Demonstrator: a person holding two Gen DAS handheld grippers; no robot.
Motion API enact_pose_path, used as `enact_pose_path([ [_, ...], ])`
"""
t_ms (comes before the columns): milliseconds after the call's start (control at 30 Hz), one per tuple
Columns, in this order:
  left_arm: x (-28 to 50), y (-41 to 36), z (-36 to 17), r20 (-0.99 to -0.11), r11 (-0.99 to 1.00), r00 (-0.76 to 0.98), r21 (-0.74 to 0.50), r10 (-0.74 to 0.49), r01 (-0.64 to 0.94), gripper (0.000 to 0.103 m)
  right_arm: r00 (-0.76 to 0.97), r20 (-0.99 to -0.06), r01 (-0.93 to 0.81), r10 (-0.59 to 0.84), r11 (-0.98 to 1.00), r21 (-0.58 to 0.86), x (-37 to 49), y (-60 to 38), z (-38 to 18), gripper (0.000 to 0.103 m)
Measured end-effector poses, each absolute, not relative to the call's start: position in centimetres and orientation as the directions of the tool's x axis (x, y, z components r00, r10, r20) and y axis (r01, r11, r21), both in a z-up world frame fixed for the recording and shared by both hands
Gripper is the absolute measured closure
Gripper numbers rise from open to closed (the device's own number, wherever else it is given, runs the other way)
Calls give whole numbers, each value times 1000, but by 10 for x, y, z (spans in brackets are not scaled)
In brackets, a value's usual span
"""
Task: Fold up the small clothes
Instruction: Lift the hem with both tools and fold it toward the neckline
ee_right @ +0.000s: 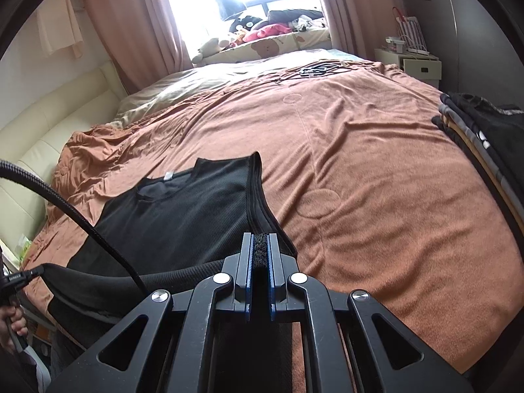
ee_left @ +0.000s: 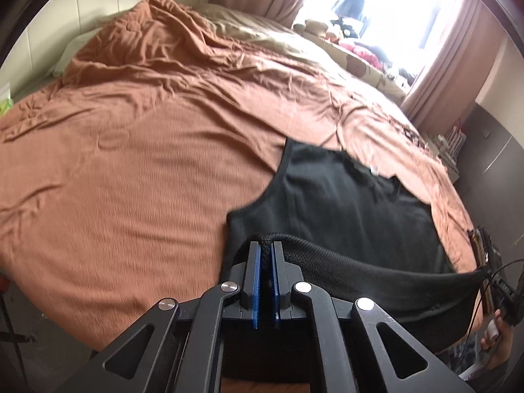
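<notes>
LEFT WRIST VIEW
Left gripper (ee_left: 266, 245): jaws pressed together on a bunched bit of hem; black mesh pinched at the tips.
Top (ee_left: 344, 203): black, sleeveless; far half flat on the bedspread (ee_left: 147, 163), neck and straps far, hem near and lifted.
Hem line: taut band running right from the tips to the right gripper (ee_left: 491, 271) at the frame edge.
Axis: hem to straps, near to far, straight ahead of the fingers.

RIGHT WRIST VIEW
Right gripper (ee_right: 260, 245): fingers clamped on the hem's right corner; mesh wedged between the blue pads.
Top (ee_right: 183, 209): ahead and left of the tips, label end far, armhole edge running away from the jaws.
Hem line: leads left to the left gripper (ee_right: 19, 276); grip there too small to tell.
Pile (ee_right: 484, 137): folded clothes, right edge of bed, well apart from the top.

JUDGEMENT
Nearer arm: neither; one corner each.
Next move: likely hem carried far, over the body toward the straps, both corners level.
</notes>
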State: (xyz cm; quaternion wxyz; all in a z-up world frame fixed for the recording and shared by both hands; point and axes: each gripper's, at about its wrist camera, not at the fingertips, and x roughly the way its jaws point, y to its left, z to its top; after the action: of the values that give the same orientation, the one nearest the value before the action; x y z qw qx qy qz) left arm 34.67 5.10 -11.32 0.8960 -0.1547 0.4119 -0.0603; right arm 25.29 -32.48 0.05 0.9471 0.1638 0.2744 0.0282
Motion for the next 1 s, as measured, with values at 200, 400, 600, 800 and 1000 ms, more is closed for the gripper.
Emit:
enact_pose_path([
  [200,369,56,-99,-701,941,676,-337,-228,-33,97,844,-516,33,147,946,324,272,-326,8,99],
  [400,396,53,-90,-686,942,689,-337,-234,-15,97,833,-536,42,136,951,307,293,-322,13,99],
  [600,426,51,-93,-690,942,682,-334,-242,-4,97,813,-569,63,120,955,291,320,-319,11,99],
  [800,457,51,-108,-714,943,657,-333,-241,-15,97,792,-603,85,96,961,264,351,-316,11,99],
  [1000,486,48,-122,-741,946,626,-325,-242,-20,97,768,-638,104,62,970,219,384,-309,12,99],
])
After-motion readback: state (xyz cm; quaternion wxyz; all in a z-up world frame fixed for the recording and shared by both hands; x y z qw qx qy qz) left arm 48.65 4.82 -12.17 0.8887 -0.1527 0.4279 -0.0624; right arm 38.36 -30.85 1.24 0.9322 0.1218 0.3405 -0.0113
